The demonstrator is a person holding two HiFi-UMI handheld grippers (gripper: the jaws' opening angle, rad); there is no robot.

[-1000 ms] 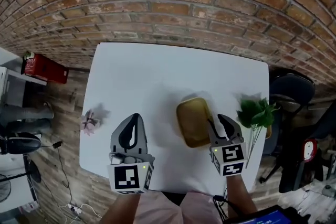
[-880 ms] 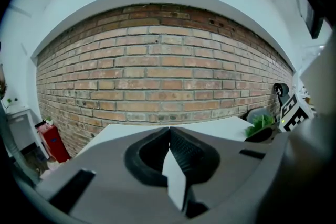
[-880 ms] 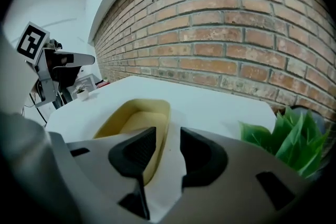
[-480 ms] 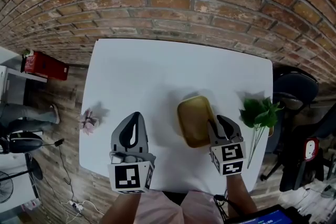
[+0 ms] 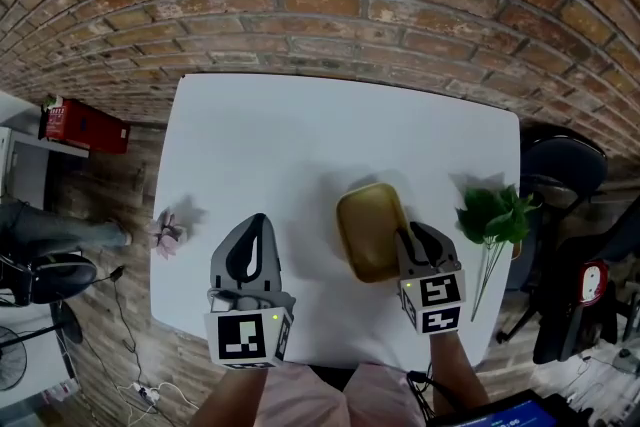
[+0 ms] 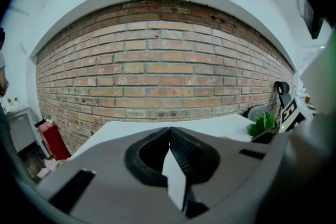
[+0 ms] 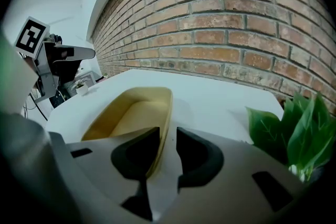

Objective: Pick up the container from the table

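Tan container (image 5: 370, 231) sits on the bench (image 5: 280, 140) at 4 o'clock, not lifted yet. Its 4 o'clock wall is between the jaws of right tool (image 5: 418, 242): half apart, just been closing, not clamped. Seat deeper, squeeze firmly, lift level. Idle left tool (image 5: 250, 251) at 7 o'clock: closed, empty.

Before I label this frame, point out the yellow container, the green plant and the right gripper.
yellow container (image 5: 368, 230), head view, inner floor.
green plant (image 5: 490, 213), head view, leaves.
right gripper (image 7: 168, 134), right gripper view, midway between its fingertips.
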